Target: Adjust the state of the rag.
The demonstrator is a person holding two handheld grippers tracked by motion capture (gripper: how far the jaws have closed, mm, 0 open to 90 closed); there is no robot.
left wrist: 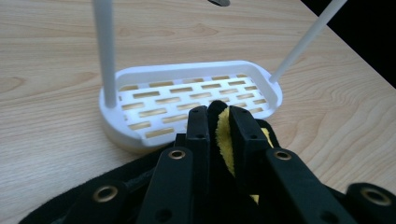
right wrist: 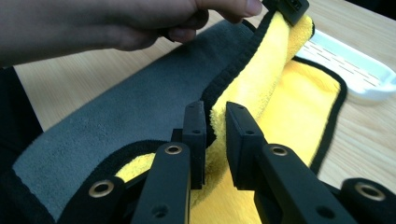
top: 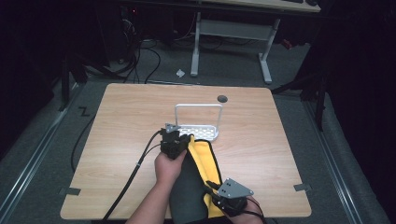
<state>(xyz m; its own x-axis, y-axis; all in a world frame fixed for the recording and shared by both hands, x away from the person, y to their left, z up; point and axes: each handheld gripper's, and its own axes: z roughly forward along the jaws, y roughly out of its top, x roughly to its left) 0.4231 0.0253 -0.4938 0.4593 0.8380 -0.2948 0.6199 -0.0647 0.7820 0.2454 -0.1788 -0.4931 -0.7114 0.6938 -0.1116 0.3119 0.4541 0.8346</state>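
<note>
Cloth [top: 198,172], yellow on one face and grey on the other with a black hem, lies on the wooden surface [top: 121,126] just in front of a white slotted rack [top: 201,132], running from the rack's near rim back to the surface's near edge. The left hand-held gripper [top: 176,141] is clamped on the cloth's far end, right beside the rack; in the left gripper view its jaws pinch a yellow fold with black hem just short of the rack's rim [left wrist: 187,72]. The right hand-held gripper [top: 219,193] grips the same cloth at the end farthest from the rack; its own view shows the jaws closed on the yellow edge [right wrist: 215,121], the cloth stretching away toward the rack [right wrist: 355,60]. The rack carries a tall white wire hoop [top: 198,106].
</note>
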